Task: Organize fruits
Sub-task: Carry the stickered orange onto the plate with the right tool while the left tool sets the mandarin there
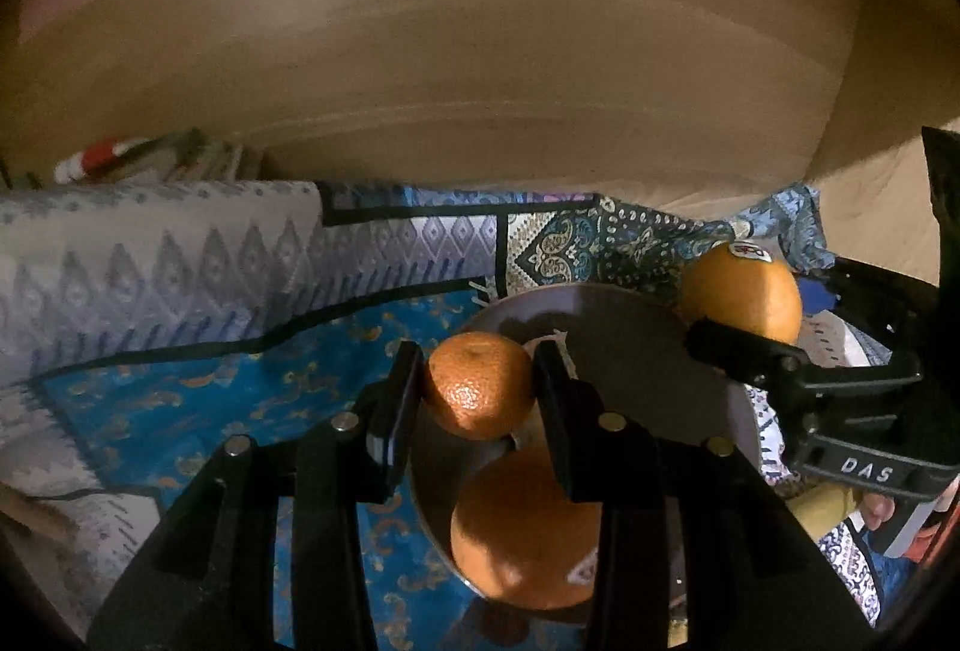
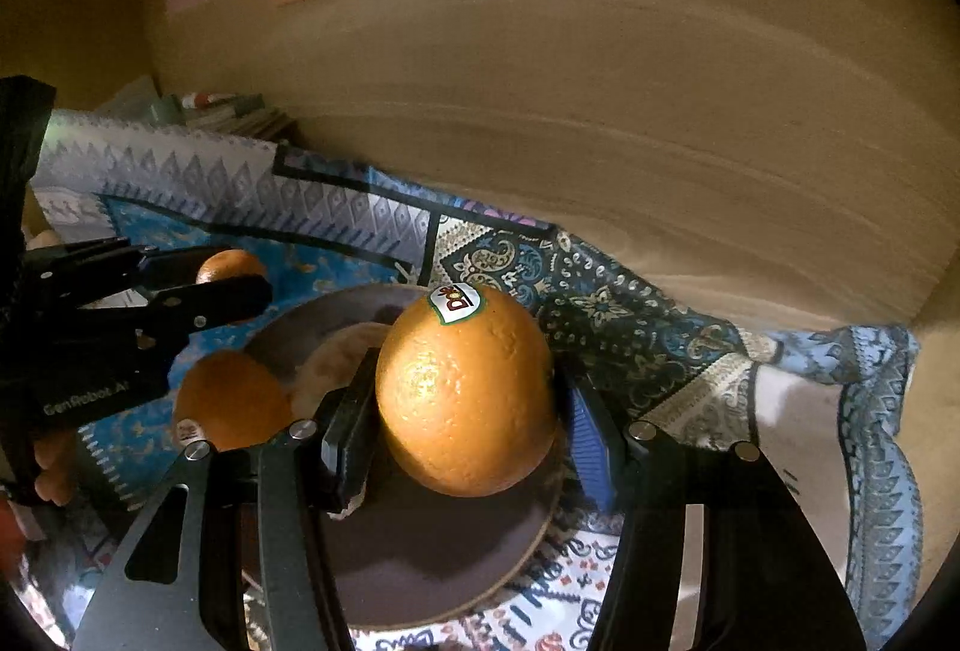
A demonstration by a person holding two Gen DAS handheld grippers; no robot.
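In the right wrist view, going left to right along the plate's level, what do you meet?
left gripper → stickered orange on the plate's left → big Dole orange held in the right gripper → patterned cloth.

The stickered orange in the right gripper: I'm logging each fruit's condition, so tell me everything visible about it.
The stickered orange is large, oval and bright, with pebbled, glossy peel and no visible damage. A white sticker with red lettering and a green edge sits near its top. It stands with its long axis up between the fingers of the right gripper, which press its two sides, above the dark round plate. Whether it rests on the plate cannot be told.
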